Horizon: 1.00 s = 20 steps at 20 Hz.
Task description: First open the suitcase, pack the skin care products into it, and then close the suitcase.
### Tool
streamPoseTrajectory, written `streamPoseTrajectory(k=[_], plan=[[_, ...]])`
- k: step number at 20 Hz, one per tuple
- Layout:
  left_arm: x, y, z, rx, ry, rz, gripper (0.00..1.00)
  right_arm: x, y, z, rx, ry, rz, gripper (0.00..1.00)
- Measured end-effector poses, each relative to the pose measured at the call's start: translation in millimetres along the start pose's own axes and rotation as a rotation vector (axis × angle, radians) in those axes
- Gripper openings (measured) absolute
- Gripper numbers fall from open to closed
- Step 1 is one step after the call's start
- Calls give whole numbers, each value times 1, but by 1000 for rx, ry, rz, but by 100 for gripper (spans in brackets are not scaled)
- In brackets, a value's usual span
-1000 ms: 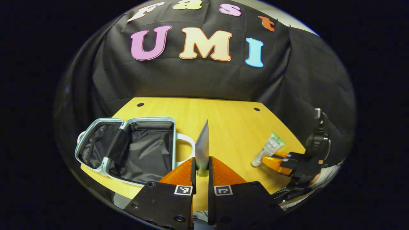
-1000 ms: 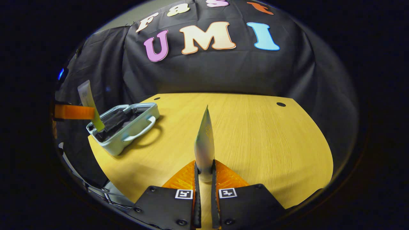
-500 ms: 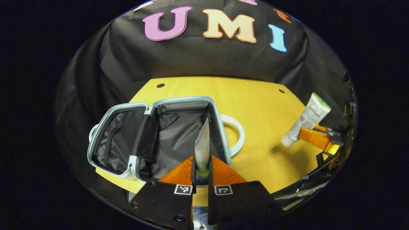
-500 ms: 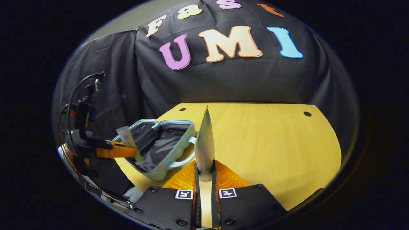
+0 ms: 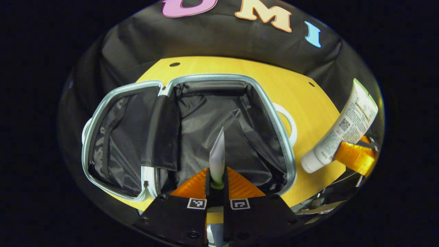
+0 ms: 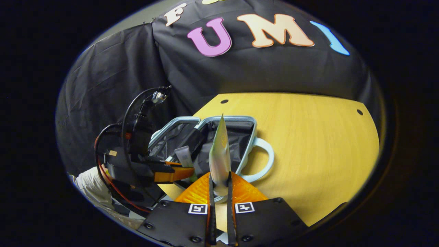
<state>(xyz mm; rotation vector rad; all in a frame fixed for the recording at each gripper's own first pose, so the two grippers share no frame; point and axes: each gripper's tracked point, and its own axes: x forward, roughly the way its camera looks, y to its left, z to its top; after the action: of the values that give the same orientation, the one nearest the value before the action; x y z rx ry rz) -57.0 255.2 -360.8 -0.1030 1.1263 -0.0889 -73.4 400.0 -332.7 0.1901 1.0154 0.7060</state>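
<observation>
The pale blue hard-shell suitcase (image 5: 284, 137) lies open on the yellow wooden table (image 5: 308, 103), black fabric lining exposed, 2 halves flat. The left gripper (image 5: 216, 178) has its jaws clamped narrowly on a slim white tube with a green cap (image 5: 217, 157), held upright over the right half's lining. The right gripper (image 6: 219, 187) pinches a white squeeze tube with a green end (image 6: 219, 154), jaws narrow, just beside the suitcase's looped handle (image 6: 264, 161).

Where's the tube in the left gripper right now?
In the left gripper view, the tube stands clamped in the left gripper, over the right-hand compartment of the open suitcase.
</observation>
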Motion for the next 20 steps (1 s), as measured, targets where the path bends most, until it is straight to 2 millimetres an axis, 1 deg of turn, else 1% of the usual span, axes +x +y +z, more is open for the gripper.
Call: streamPoseTrajectory(k=[1,2,3,4,5,7,8,9,10,11,12,13,14,15,17,18,19,20], plan=[[2,5,3,2,-9,1,11,8,6,-6,4,26,1,19],[3,7,8,15,-30,-10,14,15,13,-10,9,41,-4,14],[1,5,12,30,-45,-36,20,23,18,-14,14,55,-12,15],[-2,2,16,41,-55,-63,22,29,21,-19,22,71,-22,15],[-6,-1,22,55,-74,-95,41,33,25,-24,34,88,-28,15],[-15,3,36,77,-116,-108,79,52,34,-36,59,130,-33,15],[-20,8,43,77,-141,-109,83,62,34,-38,68,143,-43,15],[-24,13,48,73,-154,-114,84,68,31,-40,72,150,-60,15],[-27,23,55,68,-172,-108,84,70,32,-43,70,159,-73,17],[-30,33,60,63,-186,-98,85,73,32,-44,65,164,-83,17],[-34,47,64,56,-192,-79,86,75,35,-44,64,160,-92,20],[-43,56,68,50,-205,-63,87,76,36,-42,71,151,-98,18],[-48,72,71,43,-213,-42,86,79,37,-33,87,120,-94,24],[-50,89,74,36,-222,-24,88,83,41,-22,105,80,-89,31],[-51,126,81,12,-236,19,89,84,39,4,109,10,-103,65],[-53,145,84,-6,-243,41,89,87,40,9,101,-19,-110,83],[-55,161,88,-25,-253,60,89,84,36,19,88,-48,-130,100],[-57,175,92,-44,-263,82,91,79,33,27,74,-75,-145,98]])
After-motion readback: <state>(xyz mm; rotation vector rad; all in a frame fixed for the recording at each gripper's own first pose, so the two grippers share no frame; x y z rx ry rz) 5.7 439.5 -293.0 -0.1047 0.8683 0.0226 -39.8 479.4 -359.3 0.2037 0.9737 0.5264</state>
